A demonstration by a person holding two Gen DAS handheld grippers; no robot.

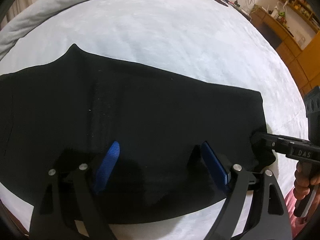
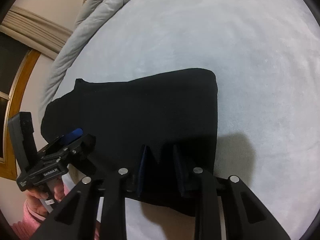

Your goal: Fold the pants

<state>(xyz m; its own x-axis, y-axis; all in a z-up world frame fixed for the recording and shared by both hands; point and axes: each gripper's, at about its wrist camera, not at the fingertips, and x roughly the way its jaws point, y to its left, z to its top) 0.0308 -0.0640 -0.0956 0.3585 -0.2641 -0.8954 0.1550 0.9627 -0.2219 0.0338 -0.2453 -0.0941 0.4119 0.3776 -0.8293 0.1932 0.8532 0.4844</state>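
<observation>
Black pants point(image 1: 140, 110) lie folded flat across a white bed point(image 1: 160, 30). My left gripper point(image 1: 161, 146) hovers over their near half, its blue pads point(image 1: 109, 168) wide apart with nothing held. My right gripper point(image 1: 257, 140) reaches in at the pants' right end, where the cloth bunches. In the right wrist view the pants point(image 2: 140, 110) fill the middle, and my right gripper point(image 2: 160, 150) has its jaws narrow, with black cloth between them. The dark pads against the black cloth hide whether they press. At the pants' left end my left gripper point(image 2: 82, 137) stands open.
A grey quilt point(image 1: 30, 20) is heaped along the bed's far left side point(image 2: 90, 20). Wooden shelves and a desk point(image 1: 280, 30) stand beyond the bed's right edge. A hand point(image 1: 304, 180) holds the right gripper's handle, and a pink sleeve point(image 2: 30, 220) shows at the lower left.
</observation>
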